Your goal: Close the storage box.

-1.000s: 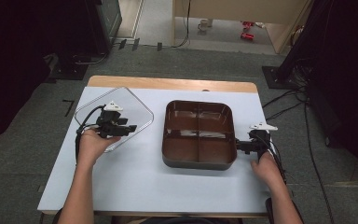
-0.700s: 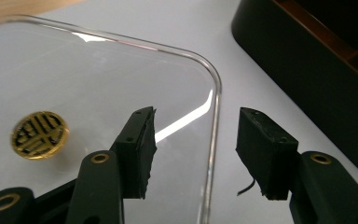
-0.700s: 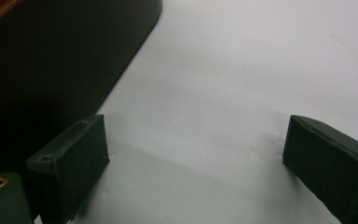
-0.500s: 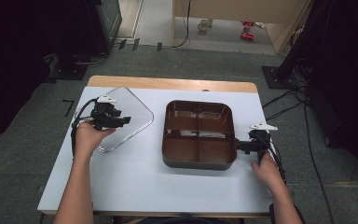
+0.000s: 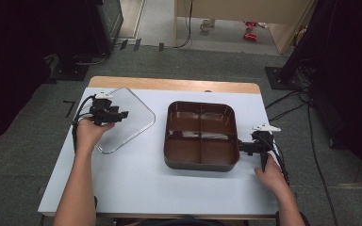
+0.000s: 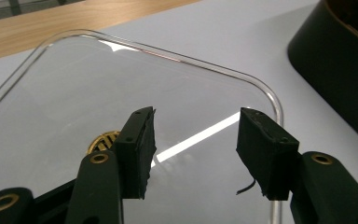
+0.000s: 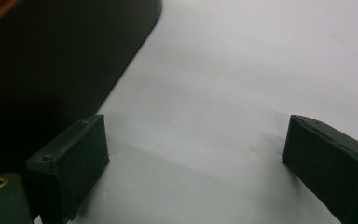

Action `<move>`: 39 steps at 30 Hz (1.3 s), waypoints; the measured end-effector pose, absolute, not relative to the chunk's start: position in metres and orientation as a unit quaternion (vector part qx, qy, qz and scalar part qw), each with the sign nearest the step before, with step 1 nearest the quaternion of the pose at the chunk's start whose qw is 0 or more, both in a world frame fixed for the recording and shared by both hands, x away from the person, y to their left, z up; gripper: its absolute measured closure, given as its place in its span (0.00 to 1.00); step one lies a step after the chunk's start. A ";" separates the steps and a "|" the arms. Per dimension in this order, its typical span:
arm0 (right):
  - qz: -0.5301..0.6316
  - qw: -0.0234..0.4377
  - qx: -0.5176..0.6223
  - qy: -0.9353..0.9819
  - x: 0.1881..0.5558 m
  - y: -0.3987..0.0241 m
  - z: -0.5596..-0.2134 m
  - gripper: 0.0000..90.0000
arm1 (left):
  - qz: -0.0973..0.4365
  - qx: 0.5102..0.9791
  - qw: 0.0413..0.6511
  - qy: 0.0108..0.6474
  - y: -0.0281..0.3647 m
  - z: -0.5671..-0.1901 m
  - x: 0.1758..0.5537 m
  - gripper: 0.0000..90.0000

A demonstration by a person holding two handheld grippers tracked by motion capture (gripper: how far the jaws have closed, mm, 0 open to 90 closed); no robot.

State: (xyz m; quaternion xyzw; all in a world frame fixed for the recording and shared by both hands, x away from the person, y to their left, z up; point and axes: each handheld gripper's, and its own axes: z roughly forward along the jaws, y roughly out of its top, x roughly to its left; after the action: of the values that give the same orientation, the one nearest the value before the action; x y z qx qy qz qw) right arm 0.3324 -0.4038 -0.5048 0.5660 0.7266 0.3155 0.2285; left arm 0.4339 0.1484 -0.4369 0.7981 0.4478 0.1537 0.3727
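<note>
1 clear lid: flat on the table, shifted left, away from the brown 4-compartment tray. Your left gripper fingers have just narrowed, part-open above it, gripping nothing. Your right gripper: fingers wide, empty, beside the tray. Lid removal looks complete.

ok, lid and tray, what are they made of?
Lid: looks like clear glossy plastic; the table shows through it and light glints off its rim. Tray: probably dark brown moulded plastic, shiny inside, with four compartments and rounded corners.
</note>
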 end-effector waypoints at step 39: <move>0.316 0.229 0.566 0.727 0.332 -0.404 -0.505 0.07 | 0.182 0.789 0.321 0.491 0.167 -0.476 0.456 0.58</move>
State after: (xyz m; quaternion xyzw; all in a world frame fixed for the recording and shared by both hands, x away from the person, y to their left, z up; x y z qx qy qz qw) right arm 0.3323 -0.4037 -0.5049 0.5658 0.7266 0.3158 0.2286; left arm 0.4562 0.1674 -0.4760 0.7893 0.4908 0.1822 0.3209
